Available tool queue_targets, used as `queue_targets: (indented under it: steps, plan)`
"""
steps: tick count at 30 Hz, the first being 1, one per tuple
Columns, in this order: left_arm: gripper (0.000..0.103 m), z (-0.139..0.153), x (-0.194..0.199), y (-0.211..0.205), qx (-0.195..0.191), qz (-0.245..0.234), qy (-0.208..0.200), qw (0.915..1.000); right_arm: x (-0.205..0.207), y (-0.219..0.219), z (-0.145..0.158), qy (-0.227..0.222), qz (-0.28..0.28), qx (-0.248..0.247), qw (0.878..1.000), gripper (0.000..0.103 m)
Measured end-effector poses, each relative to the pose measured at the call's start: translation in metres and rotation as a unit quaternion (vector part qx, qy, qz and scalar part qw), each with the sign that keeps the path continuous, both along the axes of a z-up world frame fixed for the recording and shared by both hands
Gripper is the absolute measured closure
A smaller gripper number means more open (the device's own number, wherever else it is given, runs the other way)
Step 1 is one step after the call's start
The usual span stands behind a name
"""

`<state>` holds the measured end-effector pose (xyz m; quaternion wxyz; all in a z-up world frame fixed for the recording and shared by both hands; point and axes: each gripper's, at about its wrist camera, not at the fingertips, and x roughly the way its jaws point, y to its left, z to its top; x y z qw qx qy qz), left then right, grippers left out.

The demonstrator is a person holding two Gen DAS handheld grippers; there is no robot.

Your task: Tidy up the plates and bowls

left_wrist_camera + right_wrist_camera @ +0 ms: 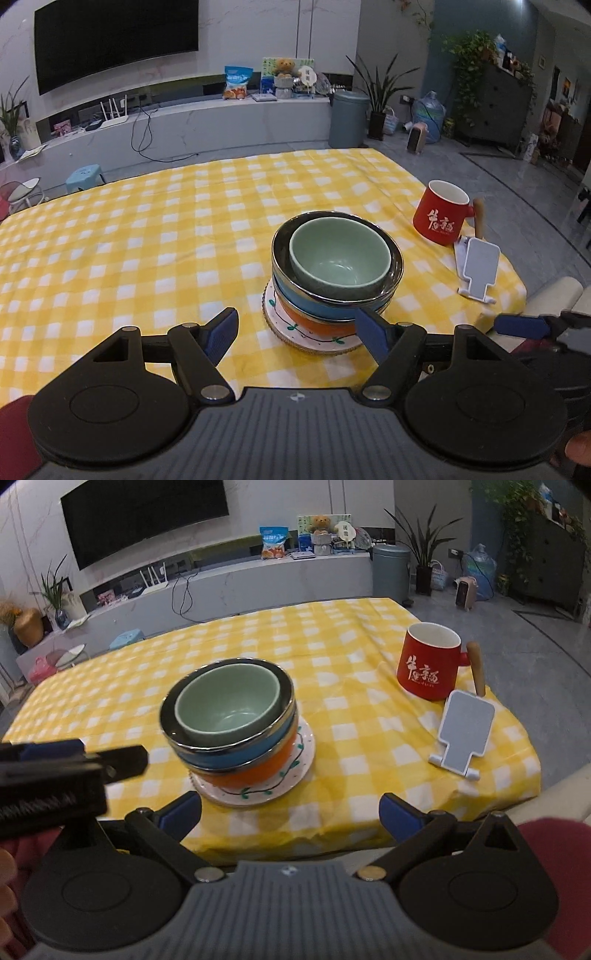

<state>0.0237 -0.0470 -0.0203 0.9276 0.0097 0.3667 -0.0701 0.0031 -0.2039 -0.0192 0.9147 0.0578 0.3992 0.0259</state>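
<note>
Both grippers' fingers spread empty; only right view shows bowl stack unobstructed.

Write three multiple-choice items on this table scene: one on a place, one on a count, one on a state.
1. Where does the green bowl sit?
A. beside the mug
B. on top of the stack
C. under the plate

2. How many bowls stand on the plate?
A. one
B. five
C. three

3. How is the left gripper?
A. open, empty
B. shut on the mug
C. shut on a bowl

B: it nests in the blue bowl.
C: green, blue, orange.
A: its jaws stand apart, holding nothing.
</note>
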Motion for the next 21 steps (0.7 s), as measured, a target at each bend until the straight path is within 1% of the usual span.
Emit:
queue_targets:
  steps: [4, 7, 11, 14, 17, 21]
  plan:
    - [0.018, -0.001, -0.003, 0.001, 0.008, 0.004, -0.009, 0.9999, -0.004, 0.006, 0.000, 0.004, -0.003, 0.004, 1.000, 0.003]
    - [0.018, -0.001, -0.007, 0.006, 0.006, 0.010, -0.019, 0.9997, -0.006, 0.011, 0.001, 0.000, -0.007, -0.003, 1.000, 0.003]
    - [0.018, 0.000, -0.006, 0.013, 0.008, 0.019, -0.018, 0.9996, -0.005, 0.019, 0.002, -0.001, -0.005, -0.006, 1.000, 0.003]
    - [0.018, 0.001, -0.007, 0.017, 0.011, 0.022, -0.024, 0.9994, -0.003, 0.019, 0.001, 0.003, -0.014, 0.007, 1.000, 0.003]
    - [0.018, 0.001, -0.006, 0.022, 0.005, 0.026, -0.024, 0.9994, -0.003, 0.017, 0.001, 0.008, -0.022, 0.021, 1.000, 0.003]
    - [0.018, 0.002, -0.006, 0.025, -0.002, 0.025, -0.022, 0.9994, -0.004, 0.018, 0.002, 0.006, -0.025, 0.024, 0.999, 0.003]
